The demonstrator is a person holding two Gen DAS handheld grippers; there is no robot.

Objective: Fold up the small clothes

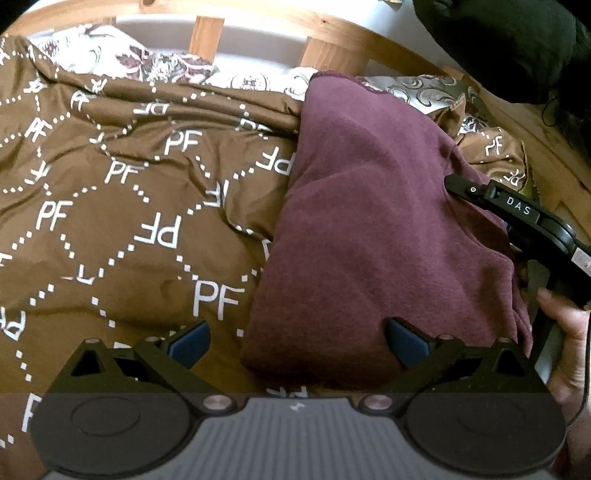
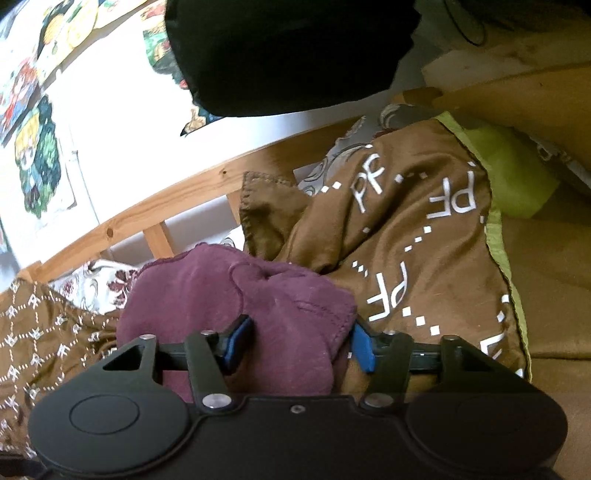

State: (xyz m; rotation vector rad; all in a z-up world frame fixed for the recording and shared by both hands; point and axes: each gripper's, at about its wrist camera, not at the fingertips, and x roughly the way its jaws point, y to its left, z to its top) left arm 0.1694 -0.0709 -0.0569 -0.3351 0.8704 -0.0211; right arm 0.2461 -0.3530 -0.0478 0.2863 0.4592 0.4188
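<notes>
Left tool (image 1: 297,341): lower centre of the left wrist view, blue pads spread wide, nothing pinched; its right pad lies at the near corner of the garment, its left pad over bare cover. Right tool (image 2: 301,341): lower centre of the right wrist view, pads parted with a bunched fold of the garment between them; whether they press on the cloth cannot be told. In the left wrist view it enters from the right edge, lettered DAS, with a hand (image 1: 569,332) at the lower right. Maroon garment (image 1: 373,221): folded into a long panel, right of centre in the left wrist view, lying on the bed; lumped at centre in the right wrist view. Brown bed cover (image 1: 122,206): white PF lettering and dotted diamond lines, rumpled, fills the left and centre; in the right wrist view a lime green edge shows at right. Floral sheet (image 1: 110,55): white with maroon motifs, upper left, beyond the cover. Wooden bed rail (image 1: 258,20): pale slats, along the top. White wall (image 2: 122,122): upper left, bearing colourful pictures (image 2: 37,162). Dark bulky shape (image 2: 288,55): top centre, unidentifiable.
</notes>
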